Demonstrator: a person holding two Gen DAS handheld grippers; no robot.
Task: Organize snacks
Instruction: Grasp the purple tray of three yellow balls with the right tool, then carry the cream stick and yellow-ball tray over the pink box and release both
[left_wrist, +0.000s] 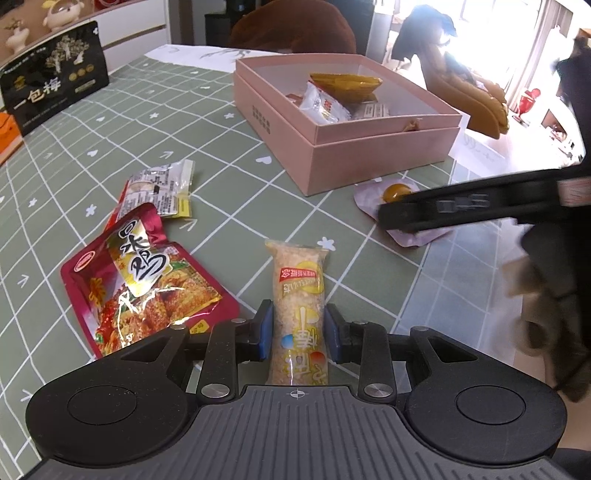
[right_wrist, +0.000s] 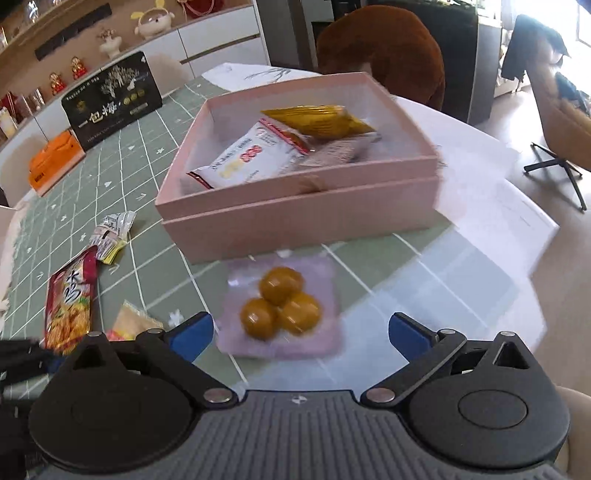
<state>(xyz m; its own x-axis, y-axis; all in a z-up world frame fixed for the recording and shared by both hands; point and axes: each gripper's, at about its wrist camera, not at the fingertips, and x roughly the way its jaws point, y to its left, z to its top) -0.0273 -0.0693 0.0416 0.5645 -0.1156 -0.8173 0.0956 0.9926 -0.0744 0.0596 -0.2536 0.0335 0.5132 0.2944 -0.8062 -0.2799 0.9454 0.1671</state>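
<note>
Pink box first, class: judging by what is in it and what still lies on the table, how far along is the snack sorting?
Done: several packets lie in the pink box. In hand: the left claw grips the rice cracker bar; the open right claw hovers by the yolk pouch. Left: red packet, small sachets.

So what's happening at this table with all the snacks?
A person is sorting snacks into the pink box, using a hand-held tool in each hand. The left tool is shut on a long rice cracker bar. The right tool is open over a purple pack of three yellow balls lying beside the box. A red pouch waits on the green tablecloth.
</note>
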